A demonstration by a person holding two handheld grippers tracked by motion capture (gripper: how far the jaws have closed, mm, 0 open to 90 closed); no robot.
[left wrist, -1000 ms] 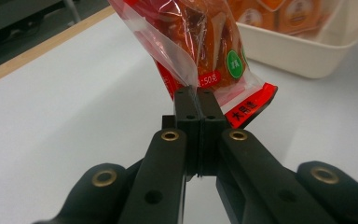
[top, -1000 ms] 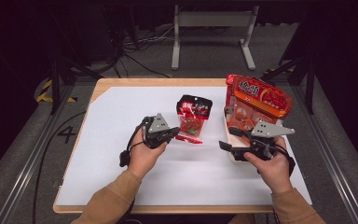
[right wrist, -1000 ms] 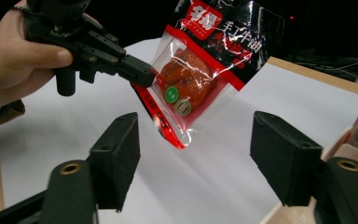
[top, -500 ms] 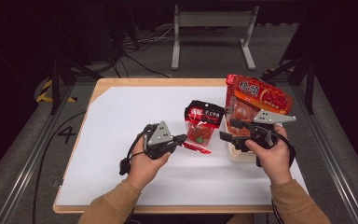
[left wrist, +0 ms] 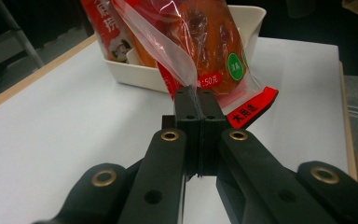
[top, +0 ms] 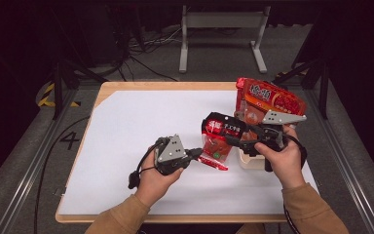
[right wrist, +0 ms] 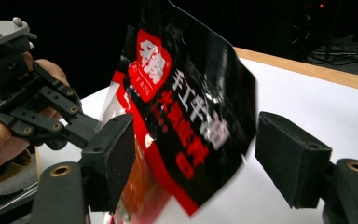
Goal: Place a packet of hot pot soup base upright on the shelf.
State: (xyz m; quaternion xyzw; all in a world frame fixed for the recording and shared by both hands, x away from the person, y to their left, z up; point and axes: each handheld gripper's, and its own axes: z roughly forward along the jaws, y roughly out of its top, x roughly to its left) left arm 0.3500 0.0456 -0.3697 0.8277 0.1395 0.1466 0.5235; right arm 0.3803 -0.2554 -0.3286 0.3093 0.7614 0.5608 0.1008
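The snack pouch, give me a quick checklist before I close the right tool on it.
1. Left tool shut on the pouch: ok, jaws pressed together on its clear bottom seal.
2. Right tool open: ok, jaws stand wide apart.
3. Pouch between the right pads: ok, its black top sits in the gap; one pad is close to it, the other pad stands off.
4. Pouch lifted off the table: cannot tell.
5. Bin has room: cannot tell, a big red bag already stands in it.
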